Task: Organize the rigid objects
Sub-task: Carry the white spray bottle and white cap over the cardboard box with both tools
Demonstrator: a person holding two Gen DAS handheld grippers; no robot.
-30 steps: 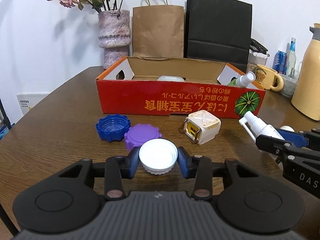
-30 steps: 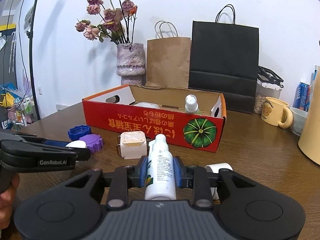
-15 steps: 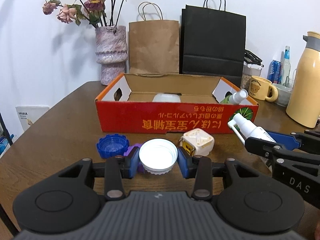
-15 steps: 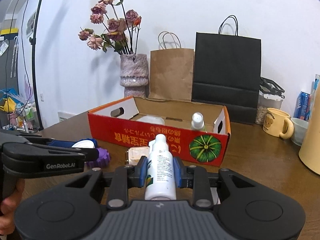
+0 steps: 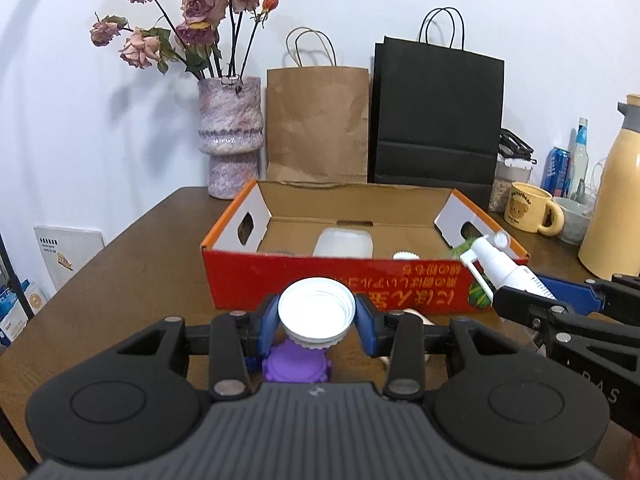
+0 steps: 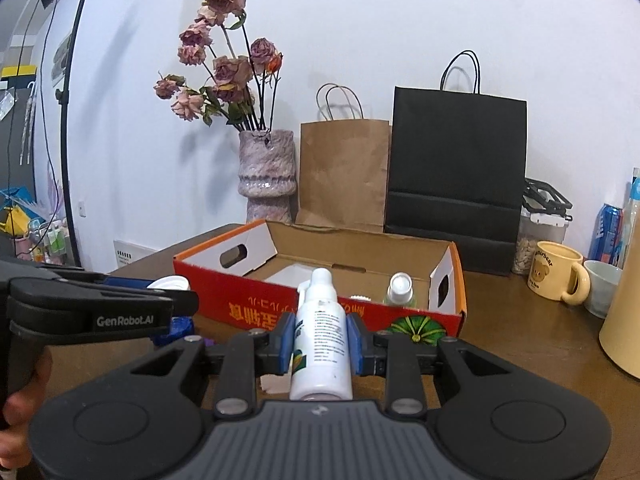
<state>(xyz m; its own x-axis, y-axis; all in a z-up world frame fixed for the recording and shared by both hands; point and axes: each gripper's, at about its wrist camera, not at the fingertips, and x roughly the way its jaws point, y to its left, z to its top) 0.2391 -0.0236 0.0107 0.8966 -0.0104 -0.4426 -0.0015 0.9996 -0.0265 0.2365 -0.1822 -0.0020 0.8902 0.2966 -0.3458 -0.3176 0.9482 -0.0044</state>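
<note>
the left gripper [image 5: 317, 316] has its jaws clamped on a white cap [image 5: 317, 307], held above the tabletop [image 5: 132, 264] before the red box [image 5: 344, 284]. the right gripper's [image 6: 320, 340] jaws grip a white spray bottle [image 6: 321, 340], nozzle toward the box.

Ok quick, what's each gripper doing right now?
Left gripper: shut on the white lid.
Right gripper: shut on the white spray bottle.

The purple cap [image 5: 295, 364] is half hidden behind the left gripper [image 5: 317, 314], the thermos [image 5: 614, 216] is cut off at the edge, and the box [image 5: 340, 286] contents are mostly blocked.
</note>
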